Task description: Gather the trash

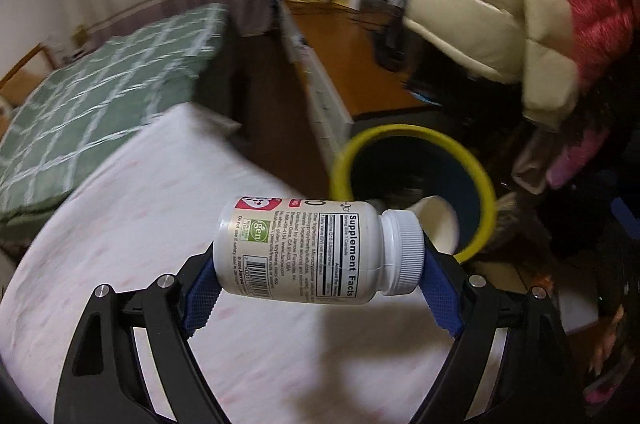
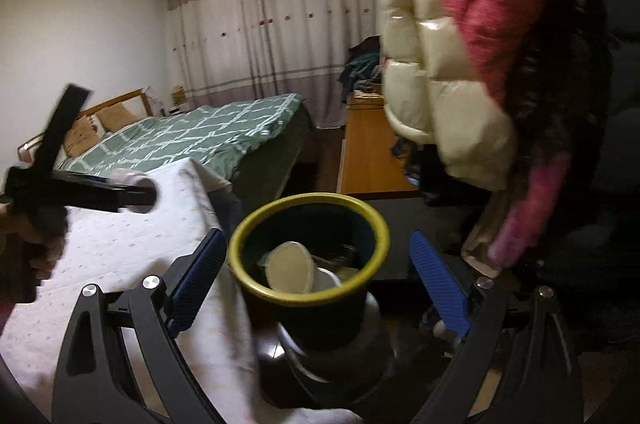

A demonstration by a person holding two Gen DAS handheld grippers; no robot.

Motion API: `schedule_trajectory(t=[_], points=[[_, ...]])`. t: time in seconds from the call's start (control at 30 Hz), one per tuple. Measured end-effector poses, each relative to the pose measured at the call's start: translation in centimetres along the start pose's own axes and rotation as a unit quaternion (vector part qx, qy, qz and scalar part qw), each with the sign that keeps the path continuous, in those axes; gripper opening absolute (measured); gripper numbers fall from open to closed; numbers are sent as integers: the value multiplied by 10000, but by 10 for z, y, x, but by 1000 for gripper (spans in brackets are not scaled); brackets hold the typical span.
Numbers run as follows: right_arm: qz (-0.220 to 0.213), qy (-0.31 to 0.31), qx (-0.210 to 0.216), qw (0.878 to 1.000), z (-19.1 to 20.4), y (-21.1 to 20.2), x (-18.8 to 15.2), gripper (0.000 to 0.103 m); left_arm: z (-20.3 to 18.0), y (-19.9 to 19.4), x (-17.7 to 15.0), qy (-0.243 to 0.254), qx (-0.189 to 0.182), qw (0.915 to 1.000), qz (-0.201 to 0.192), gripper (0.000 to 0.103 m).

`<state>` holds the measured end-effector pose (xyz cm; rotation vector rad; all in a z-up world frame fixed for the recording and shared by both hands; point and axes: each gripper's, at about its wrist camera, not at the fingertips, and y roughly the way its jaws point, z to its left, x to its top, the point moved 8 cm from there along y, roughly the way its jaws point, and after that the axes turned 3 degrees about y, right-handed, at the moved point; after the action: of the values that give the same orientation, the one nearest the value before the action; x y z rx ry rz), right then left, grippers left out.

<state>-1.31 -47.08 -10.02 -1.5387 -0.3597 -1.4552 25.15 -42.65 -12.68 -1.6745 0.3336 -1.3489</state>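
My left gripper (image 1: 320,264) is shut on a white supplement bottle (image 1: 316,248), held sideways with its white cap to the right, above the pink-dotted sheet. A dark trash bin with a yellow rim (image 1: 412,179) stands just beyond it, a white paper cup (image 1: 438,224) inside. In the right wrist view my right gripper (image 2: 316,272) is open, its blue pads on either side of the bin (image 2: 308,248), which holds the cup (image 2: 290,268) and other trash. The left gripper with the bottle (image 2: 132,189) shows at the left there.
A white pink-dotted sheet (image 1: 160,244) covers the near surface. A bed with a green checked cover (image 2: 200,135) lies behind. A wooden desk (image 1: 352,63) runs along the right. Cream and pink puffer jackets (image 2: 448,35) hang at the upper right.
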Motion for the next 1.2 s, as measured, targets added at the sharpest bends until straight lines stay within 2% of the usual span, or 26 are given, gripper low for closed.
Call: schedule_trajectory(t=[0.1,0.3,0.47,0.53,0.67,0.77,0.87,0.97,1.07,1.2], points=[[15,225,-101,9997,-25,-4,-2,88,-44,29,19,173,-135,9997,121,84],[-3,571,-263,9980,-61,-11,-8,88,-91,84,47,309,-211,9987,359,84],[63,683,-353,9970,-77,-10,-13,88,-117,125,57,413,-151,9977,525,85],[101,738,-353,9966,-80,-9,-15,88,-121,136,57,421,-49,9975,565,94],[179,754,-289,9966,-75,-7,-18,88,-113,129,54,241,-36,9983,525,95],[178,636,-160,9977,-61,-9,-17,88,-94,98,45,65,68,9992,381,96],[171,470,-4,9987,-42,-11,-16,88,-72,41,31,-122,287,9995,-53,98],[148,278,348,9989,-12,-19,-14,89,-50,-16,10,-371,563,9966,-465,98],[82,36,653,9978,17,-28,-11,90,-21,-90,-31,-674,1154,9868,-909,98],[-43,-246,969,9950,48,-45,-6,91,9,-164,-97,-1151,1844,9695,-1135,98]])
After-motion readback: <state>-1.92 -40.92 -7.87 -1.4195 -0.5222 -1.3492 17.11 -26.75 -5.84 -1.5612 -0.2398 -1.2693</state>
